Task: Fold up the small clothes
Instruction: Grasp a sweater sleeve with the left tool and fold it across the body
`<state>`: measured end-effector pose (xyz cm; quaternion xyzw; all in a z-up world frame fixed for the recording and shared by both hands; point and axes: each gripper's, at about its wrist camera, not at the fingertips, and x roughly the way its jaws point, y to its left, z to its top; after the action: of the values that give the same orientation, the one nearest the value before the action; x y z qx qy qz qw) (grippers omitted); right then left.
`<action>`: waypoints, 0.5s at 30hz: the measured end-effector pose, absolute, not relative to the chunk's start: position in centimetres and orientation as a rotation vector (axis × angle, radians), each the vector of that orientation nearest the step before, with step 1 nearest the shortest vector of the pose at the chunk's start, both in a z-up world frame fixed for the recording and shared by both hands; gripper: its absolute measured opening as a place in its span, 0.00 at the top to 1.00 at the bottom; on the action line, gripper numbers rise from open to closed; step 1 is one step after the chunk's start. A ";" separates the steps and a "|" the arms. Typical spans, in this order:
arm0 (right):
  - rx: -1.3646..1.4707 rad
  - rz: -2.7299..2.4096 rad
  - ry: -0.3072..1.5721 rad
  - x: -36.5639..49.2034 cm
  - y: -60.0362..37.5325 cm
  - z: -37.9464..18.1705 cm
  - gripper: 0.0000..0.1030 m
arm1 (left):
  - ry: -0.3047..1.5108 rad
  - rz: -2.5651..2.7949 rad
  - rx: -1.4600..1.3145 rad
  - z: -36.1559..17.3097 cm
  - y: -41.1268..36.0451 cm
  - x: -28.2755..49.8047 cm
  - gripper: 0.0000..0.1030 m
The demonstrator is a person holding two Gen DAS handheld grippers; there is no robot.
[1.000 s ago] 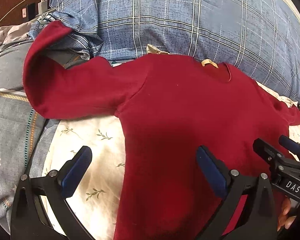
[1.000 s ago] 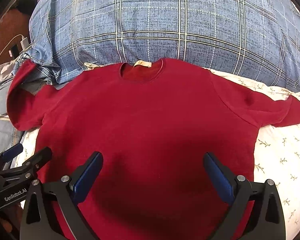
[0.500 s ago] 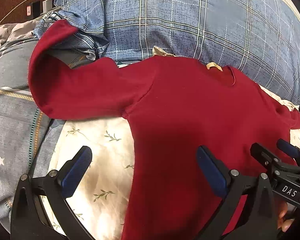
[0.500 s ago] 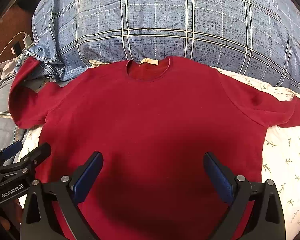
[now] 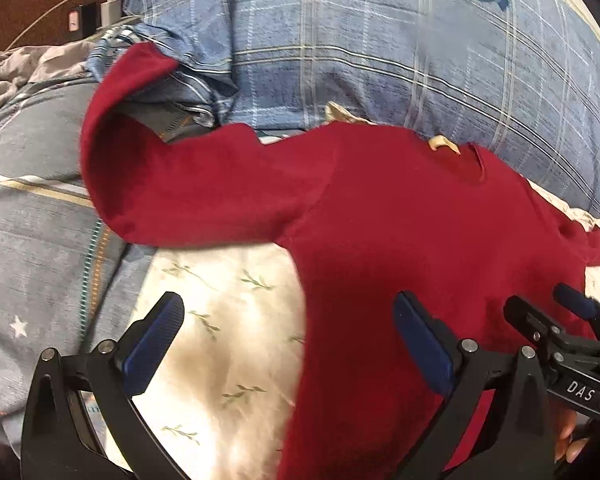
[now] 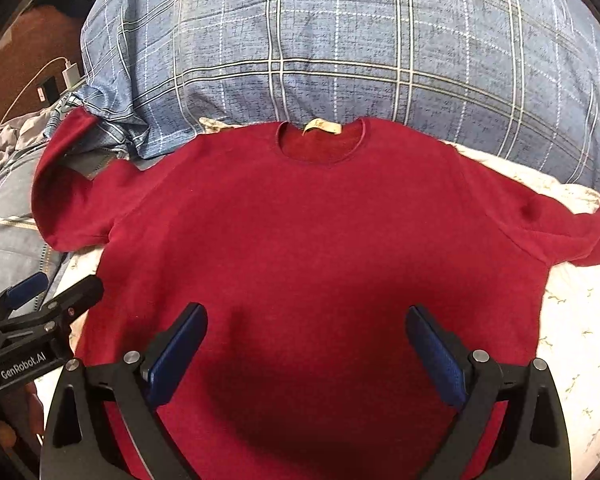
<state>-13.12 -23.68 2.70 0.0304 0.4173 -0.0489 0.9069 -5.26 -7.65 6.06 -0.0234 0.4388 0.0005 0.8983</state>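
Observation:
A dark red long-sleeved top (image 6: 308,232) lies flat, front up, on a white leaf-print sheet, its collar with a beige label (image 6: 322,127) toward the pillow. Its left sleeve (image 5: 172,184) bends up over the bedding; the right sleeve (image 6: 560,232) lies out to the right. My left gripper (image 5: 288,324) hovers open above the top's left side edge, below the armpit, holding nothing. Over the lower chest of the top, my right gripper (image 6: 306,332) is open and empty. Each gripper shows at the edge of the other's view.
A big blue plaid pillow (image 6: 340,40) lies behind the collar. Grey-blue star-print bedding (image 5: 32,240) is piled at the left. A charger and cable (image 5: 108,12) sit at the far left by brown wood. The white sheet (image 6: 580,320) shows to the right.
Both grippers drifted left and slightly forward, so the top sits further right and lower in the views. Both stayed open. The top has not moved.

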 end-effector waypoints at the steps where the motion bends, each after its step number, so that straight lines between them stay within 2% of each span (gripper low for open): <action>1: 0.072 -0.093 0.865 -13.0 -23.7 2.6 0.04 | 0.906 0.007 -0.059 6.1 -7.3 -5.2 0.00; 15: 0.066 -0.042 0.892 -12.0 -22.2 1.9 0.04 | 0.863 0.163 -0.044 7.6 -1.7 -2.0 0.00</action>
<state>-12.00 -22.24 1.95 0.0321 0.4312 -0.0205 0.9015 -2.01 -1.69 7.61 -0.0211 0.4177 0.0788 0.9049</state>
